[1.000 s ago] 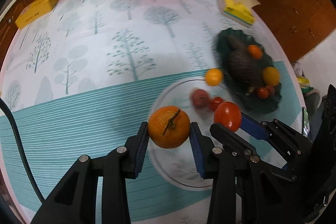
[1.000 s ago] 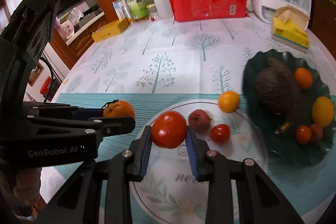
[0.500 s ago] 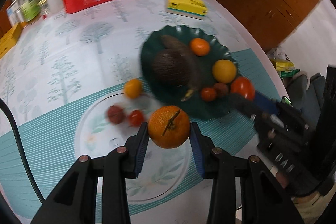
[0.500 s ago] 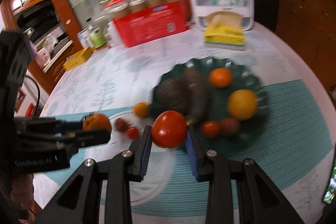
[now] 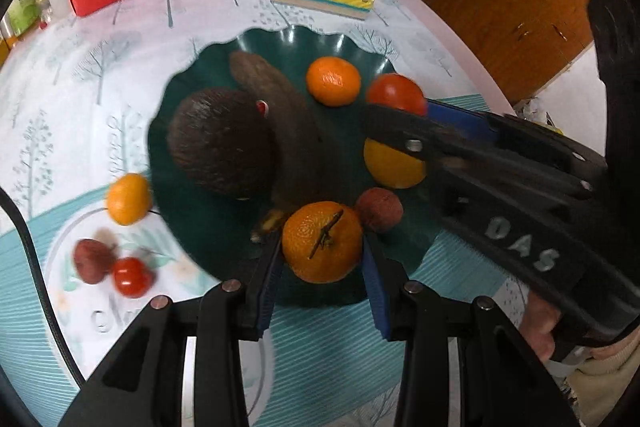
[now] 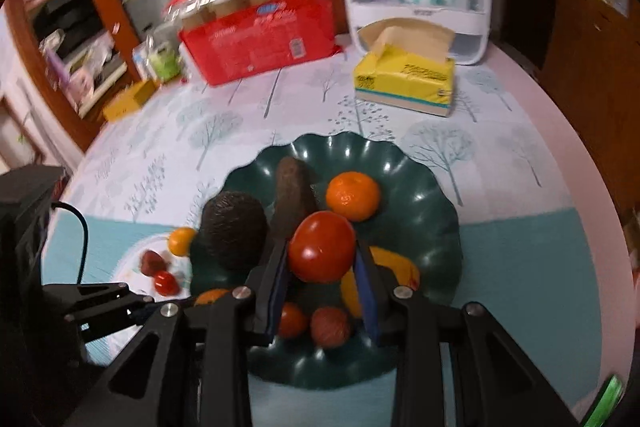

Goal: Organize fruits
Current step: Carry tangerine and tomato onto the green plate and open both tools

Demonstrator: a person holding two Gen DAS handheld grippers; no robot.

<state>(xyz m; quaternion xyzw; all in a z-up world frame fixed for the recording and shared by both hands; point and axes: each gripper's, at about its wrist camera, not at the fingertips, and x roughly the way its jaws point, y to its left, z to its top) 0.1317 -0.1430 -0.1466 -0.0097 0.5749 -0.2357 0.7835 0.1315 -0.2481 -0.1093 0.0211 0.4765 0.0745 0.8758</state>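
Left gripper [image 5: 322,267] is carrying a mandarin [image 5: 322,241], stem stub facing the camera, jaws closed on its left and right flanks. Right gripper [image 6: 322,277] is carrying a tomato [image 6: 322,246], jaws closed on its sides at about the widest girth. Both fruits are hanging over the dark green scalloped plate [image 6: 424,187], not yet resting on it.

Handling, as a judgement: mandarin is probably light, with loose, yielding peel, so a grip across the equator clear of the stem suits it. Tomato is likely smooth, slippery and easily bruised, so gentle pressure across the widest part is best. Both will roll once released on the curved plate, so a low release beside a neighbour looks safest.

Already in the plate: a coconut-like brown husked fruit [image 5: 222,143], a darkened banana [image 5: 276,99], another mandarin [image 5: 333,81], a yellow citrus [image 5: 394,167], a lychee-like reddish fruit [image 5: 379,209] and a cherry tomato [image 6: 292,319].

Change against the earlier frames: both grippers were over the clear glass plate [image 5: 80,227] on the tabletop [image 6: 500,131]; now they are sitting over the green plate. Grips on both fruits look unchanged. A small orange citrus [image 5: 128,199], a reddish fruit [image 5: 92,261] and a cherry tomato [image 5: 130,277] are remaining behind on the glass plate.
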